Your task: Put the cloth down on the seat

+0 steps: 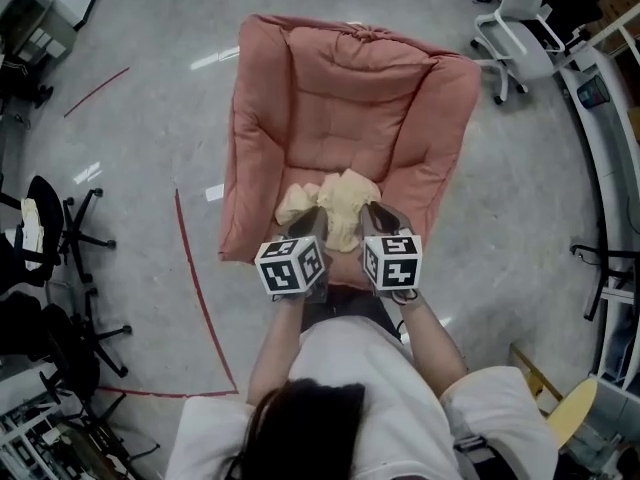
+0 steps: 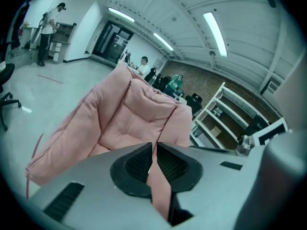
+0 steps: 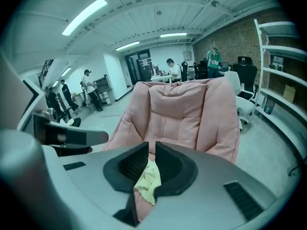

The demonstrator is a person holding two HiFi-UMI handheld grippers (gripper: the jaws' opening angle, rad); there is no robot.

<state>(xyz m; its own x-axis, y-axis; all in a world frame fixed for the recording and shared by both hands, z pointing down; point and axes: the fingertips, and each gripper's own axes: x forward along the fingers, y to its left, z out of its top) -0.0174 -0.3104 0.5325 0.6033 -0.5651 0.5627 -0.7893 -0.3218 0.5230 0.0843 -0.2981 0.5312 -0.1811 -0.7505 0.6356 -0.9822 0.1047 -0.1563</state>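
Note:
A crumpled pale yellow cloth [image 1: 340, 203] lies on the front of the seat of the pink cushioned floor chair [image 1: 350, 98]. My left gripper [image 1: 312, 218] hovers at the cloth's near left edge and my right gripper [image 1: 372, 214] at its near right edge, both pointing toward the chair back. In the left gripper view the jaws [image 2: 154, 147] stand nearly together with only the pink chair [image 2: 129, 114] showing through the slit. In the right gripper view the jaws [image 3: 152, 150] are likewise nearly together, and the cloth [image 3: 147, 182] shows below them on the seat [image 3: 177, 114], not pinched.
A white office chair [image 1: 520, 18] stands at the back right, black chairs [image 1: 60, 228] at the left. Red tape [image 1: 195, 288] marks the floor left of the pink chair. A yellow seat [image 1: 565, 408] is at bottom right. Shelves [image 3: 283, 80] and distant people [image 3: 88, 87] fill the room.

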